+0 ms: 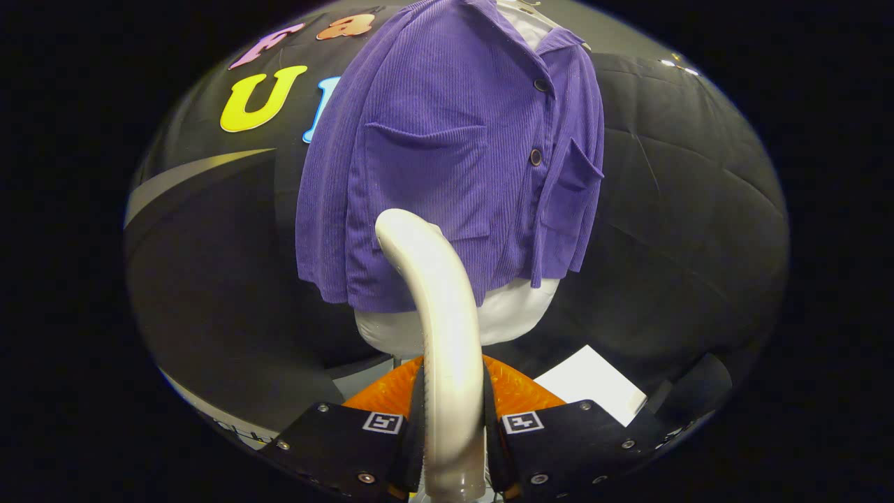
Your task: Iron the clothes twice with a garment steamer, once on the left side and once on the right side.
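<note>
Two fingers of the hand-held gripper (452, 436) sit close to the camera, and they squeeze a garment steamer (440, 328) from both sides. That steamer is smooth, shiny and cream white. It stands up between the fingers, then bends forward at the top like a hook. Its round tip points at the clothes ahead. Those clothes are a purple shirt (454, 154) with thin ribs all over it. It has a collar, dark round buttons down the front, and two square pockets, one on each side of the buttons. The shirt hangs on a white dummy body (517, 311), and the bare white bottom of that body peeks out under the hem. The shirt is just beyond the fingers and higher than them, and the steamer tip is in front of its lower part, under one pocket. I cannot tell if the tip touches the cloth. Something orange and bumpy (517, 391) lies low, just behind the fingers. A white sheet (594, 384) lies beside it.
</note>
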